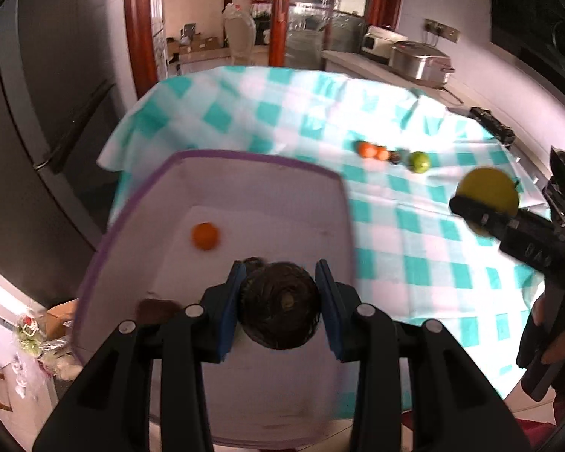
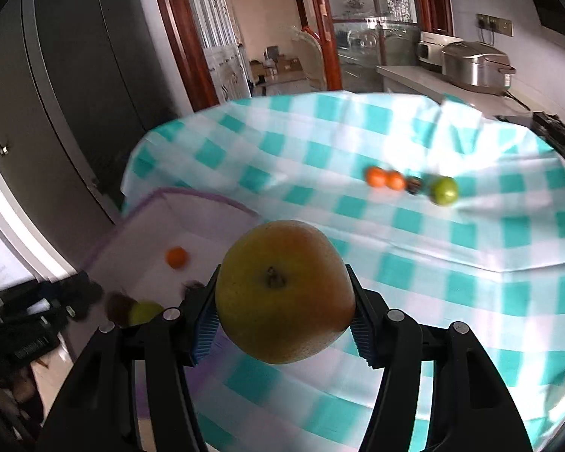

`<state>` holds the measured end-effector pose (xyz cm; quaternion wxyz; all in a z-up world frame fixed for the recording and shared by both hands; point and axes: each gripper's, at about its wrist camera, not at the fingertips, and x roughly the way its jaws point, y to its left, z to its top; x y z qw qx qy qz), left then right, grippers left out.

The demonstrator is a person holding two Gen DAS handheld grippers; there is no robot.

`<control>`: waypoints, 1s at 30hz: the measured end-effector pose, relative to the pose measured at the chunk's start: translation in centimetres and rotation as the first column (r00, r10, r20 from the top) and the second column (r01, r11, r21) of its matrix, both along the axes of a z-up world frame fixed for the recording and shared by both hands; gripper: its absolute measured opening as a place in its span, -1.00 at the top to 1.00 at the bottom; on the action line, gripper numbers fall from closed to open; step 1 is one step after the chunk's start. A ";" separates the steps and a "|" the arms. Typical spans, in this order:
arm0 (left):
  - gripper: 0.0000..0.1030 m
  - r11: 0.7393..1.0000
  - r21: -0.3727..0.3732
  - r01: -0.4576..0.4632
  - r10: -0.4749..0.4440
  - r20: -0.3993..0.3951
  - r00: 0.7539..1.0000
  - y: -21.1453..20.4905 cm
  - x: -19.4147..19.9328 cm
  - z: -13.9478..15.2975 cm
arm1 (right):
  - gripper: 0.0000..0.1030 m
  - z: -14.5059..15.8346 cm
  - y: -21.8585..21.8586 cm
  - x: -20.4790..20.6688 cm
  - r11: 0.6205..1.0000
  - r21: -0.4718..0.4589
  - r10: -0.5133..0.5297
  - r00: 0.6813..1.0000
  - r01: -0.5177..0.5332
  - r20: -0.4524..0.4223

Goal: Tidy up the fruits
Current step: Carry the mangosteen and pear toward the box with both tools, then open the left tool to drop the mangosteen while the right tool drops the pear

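Left wrist view: the left gripper [image 1: 280, 297] has its jaws clamped on a dark brown, rough-skinned round fruit [image 1: 280, 303], one blue pad on each flank, and holds it above the white basket with a purple rim [image 1: 245, 158]. Inside the basket a small orange [image 1: 205, 236] lies on the white floor, apart from a dark item [image 1: 156, 309] near the left jaw that is too blurred to name. At the right edge of this view the right gripper [image 1: 482, 207] carries a yellow pear [image 1: 487, 188] over the desk with a teal-and-white checked cloth [image 1: 414, 233].

Right wrist view: the right gripper's jaws stand partly open and are closed on the yellow-green pear [image 2: 284, 290], stem end towards the camera, held over the cloth just beside the basket [image 2: 207, 197]. The small orange [image 2: 177, 257] shows on the basket floor.

Both views: a row of fruit lies on the cloth well apart from the basket: two small oranges [image 1: 373, 150] touching each other, a small dark fruit [image 1: 396, 157] and a green apple [image 1: 419, 162]. On the side counter stands a steel cooker [image 1: 420, 61].
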<state>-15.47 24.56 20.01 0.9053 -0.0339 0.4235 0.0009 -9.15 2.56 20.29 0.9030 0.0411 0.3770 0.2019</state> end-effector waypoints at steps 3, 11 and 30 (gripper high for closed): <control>0.25 1.000 -0.009 -0.005 0.005 -0.041 0.999 3.6 0.1 -0.6 | -0.13 0.3 3.2 0.5 1.000 0.024 -0.006 1.000 0.006 -0.006; 0.25 0.991 -0.118 -0.059 0.044 -0.123 0.991 7.8 1.0 -3.5 | -0.13 -0.5 11.6 1.5 0.994 -0.066 0.090 0.995 -0.093 -0.047; 0.25 0.989 -0.017 -0.144 0.120 -0.457 0.881 10.1 11.9 -12.8 | -0.13 -12.5 25.4 14.0 0.837 -0.354 0.239 0.861 -0.417 -0.449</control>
